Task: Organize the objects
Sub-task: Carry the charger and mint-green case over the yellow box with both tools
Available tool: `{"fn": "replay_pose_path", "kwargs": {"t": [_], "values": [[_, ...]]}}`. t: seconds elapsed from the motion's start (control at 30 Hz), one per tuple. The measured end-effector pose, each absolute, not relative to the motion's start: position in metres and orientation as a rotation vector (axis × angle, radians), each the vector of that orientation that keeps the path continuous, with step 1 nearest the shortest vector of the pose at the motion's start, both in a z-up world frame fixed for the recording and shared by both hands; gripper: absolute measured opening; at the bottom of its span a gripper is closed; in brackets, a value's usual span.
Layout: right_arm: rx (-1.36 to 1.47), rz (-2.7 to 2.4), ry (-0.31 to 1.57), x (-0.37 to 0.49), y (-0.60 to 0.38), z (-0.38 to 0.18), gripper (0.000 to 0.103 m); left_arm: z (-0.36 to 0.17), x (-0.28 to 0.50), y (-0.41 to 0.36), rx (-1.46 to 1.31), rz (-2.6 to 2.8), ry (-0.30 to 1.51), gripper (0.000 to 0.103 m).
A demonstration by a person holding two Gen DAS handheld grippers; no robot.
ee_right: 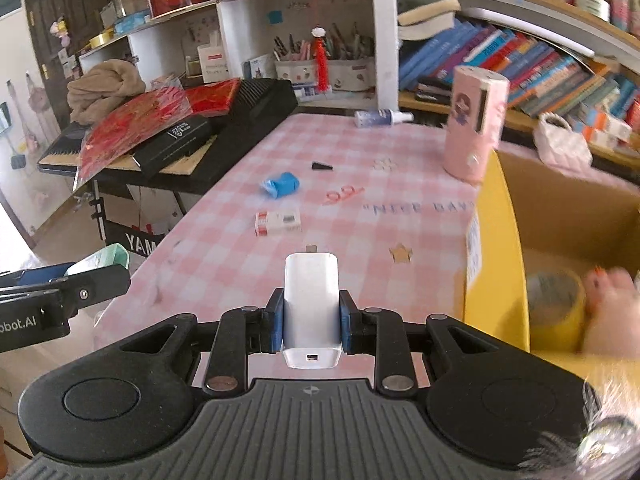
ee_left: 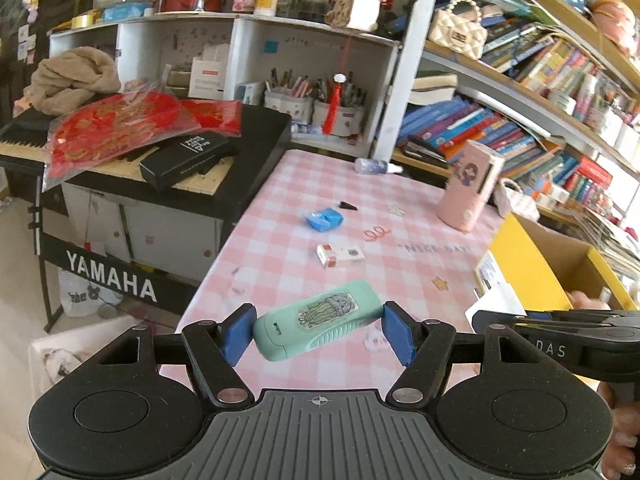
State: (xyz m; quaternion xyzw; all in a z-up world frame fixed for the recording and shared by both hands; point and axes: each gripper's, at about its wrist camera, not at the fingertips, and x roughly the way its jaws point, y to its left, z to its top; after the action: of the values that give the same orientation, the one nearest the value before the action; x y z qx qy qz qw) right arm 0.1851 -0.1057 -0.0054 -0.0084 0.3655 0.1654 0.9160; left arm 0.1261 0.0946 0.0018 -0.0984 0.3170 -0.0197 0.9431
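Observation:
My left gripper (ee_left: 318, 332) is shut on a mint-green case (ee_left: 316, 322) with a sticker, held crosswise above the near end of the pink checked table (ee_left: 280, 248). In the right wrist view that case (ee_right: 100, 260) and the left gripper (ee_right: 60, 280) show at the left edge. My right gripper (ee_right: 312, 316) is shut on a white charger block (ee_right: 312, 304), lifted over the table. Lying on the cloth are a blue wrapped item (ee_left: 325, 219), a small white and red box (ee_left: 340, 255) and a black cap (ee_left: 347, 205).
A yellow cardboard box (ee_right: 496, 240) stands at the right; a roll of tape (ee_right: 556, 308) and a hand (ee_right: 612, 308) are inside it. A pink cylinder (ee_right: 476, 120) and a spray bottle (ee_right: 380, 117) stand further back. A keyboard (ee_left: 200, 176) borders the table on the left, bookshelves behind.

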Motion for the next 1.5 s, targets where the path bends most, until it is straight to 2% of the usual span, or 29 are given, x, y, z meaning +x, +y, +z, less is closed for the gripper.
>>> {"fn": "replay_pose_path", "kwargs": {"t": [0.7, 1.5], "values": [[0.062, 0.167, 0.757, 0.034, -0.135, -0.020, 0.024, -0.004, 0.019, 0.066, -0.071, -0.229, 0.692, 0.068], [0.185, -0.169, 0.769, -0.049, -0.226, -0.024, 0.024, -0.009, 0.010, -0.032, 0.054, -0.578, 0.712, 0.068]]}}
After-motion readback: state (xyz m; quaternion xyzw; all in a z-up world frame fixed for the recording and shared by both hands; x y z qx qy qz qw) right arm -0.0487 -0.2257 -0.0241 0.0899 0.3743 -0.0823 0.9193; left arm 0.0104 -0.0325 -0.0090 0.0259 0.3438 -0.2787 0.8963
